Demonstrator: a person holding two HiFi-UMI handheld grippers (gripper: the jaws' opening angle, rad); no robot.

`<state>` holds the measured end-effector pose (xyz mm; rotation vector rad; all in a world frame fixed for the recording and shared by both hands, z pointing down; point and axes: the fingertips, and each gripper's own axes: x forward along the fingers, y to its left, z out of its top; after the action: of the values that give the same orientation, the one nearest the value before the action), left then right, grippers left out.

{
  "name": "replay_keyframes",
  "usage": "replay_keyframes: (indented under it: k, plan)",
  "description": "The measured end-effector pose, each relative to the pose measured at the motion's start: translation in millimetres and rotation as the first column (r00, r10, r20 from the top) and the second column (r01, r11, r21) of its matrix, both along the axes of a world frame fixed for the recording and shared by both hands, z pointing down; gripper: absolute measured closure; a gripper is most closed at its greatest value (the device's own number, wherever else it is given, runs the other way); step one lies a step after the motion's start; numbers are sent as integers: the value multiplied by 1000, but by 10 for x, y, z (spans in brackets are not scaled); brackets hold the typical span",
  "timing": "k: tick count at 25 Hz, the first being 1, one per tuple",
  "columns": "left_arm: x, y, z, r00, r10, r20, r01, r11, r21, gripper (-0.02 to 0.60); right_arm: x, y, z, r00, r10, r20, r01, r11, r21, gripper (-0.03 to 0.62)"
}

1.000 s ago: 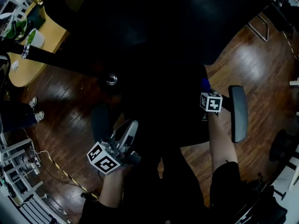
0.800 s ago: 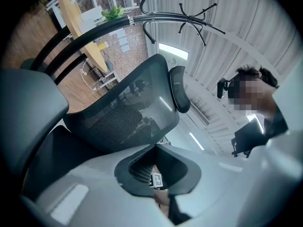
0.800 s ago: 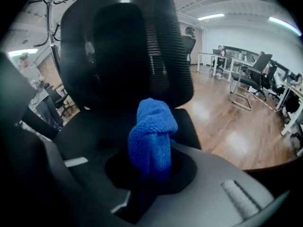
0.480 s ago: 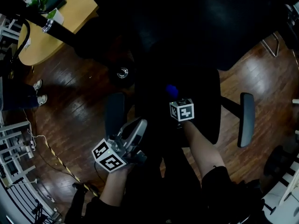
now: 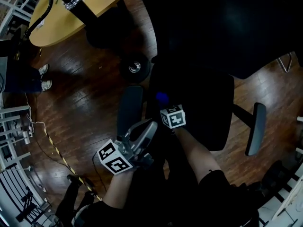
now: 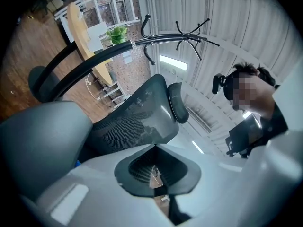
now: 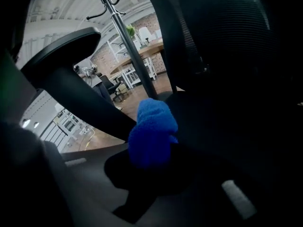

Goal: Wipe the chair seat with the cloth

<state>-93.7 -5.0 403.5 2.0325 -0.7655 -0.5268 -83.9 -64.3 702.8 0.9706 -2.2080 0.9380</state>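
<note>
The black chair seat [image 5: 203, 108] fills the middle of the head view, very dark. My right gripper [image 5: 165, 105] is shut on a blue cloth [image 5: 162, 97] and holds it down at the seat's left side, near the left armrest [image 5: 129, 105]. In the right gripper view the cloth [image 7: 151, 131] bulges out between the dark jaws of that gripper [image 7: 151, 162], with the seat beneath it. My left gripper [image 5: 148, 126] hangs shut and empty beside the left armrest, off the seat. Its own view points upward past its jaws [image 6: 158, 176] at the mesh chair back [image 6: 137, 122].
The right armrest [image 5: 258, 126] sticks out over the wooden floor. A chair caster [image 5: 135, 67] and a wooden table [image 5: 80, 13] lie at the upper left. A coat stand [image 7: 125, 41] rises behind the chair. Someone's shoes [image 5: 45, 77] stand at the left edge.
My right gripper has carried the blue cloth leftward across the seat, from near the right armrest to the left side. The left gripper has stayed by the left armrest.
</note>
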Motion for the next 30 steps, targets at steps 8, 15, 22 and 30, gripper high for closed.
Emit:
replay_keyframes:
  k: [8,15,22,30]
  plan:
    - [121,-16,8,999,51,12,-51,999,-2,589,1286,-49,189,971,210,-113,-212,977,-11,559]
    - [408,-19,32,991,132,25,-132,991,-4,589,2848,212,174,878,411,-245,-422,907,12,559]
    - [672,21,27,982,186,31,-186,983,-1,589,3556,489,114,824,517,-232,-527,849,18,559]
    - [595,67,-9,985,170,21,-171,985,17,589,3537,452,113,817,514,-262,-526,850,26,559]
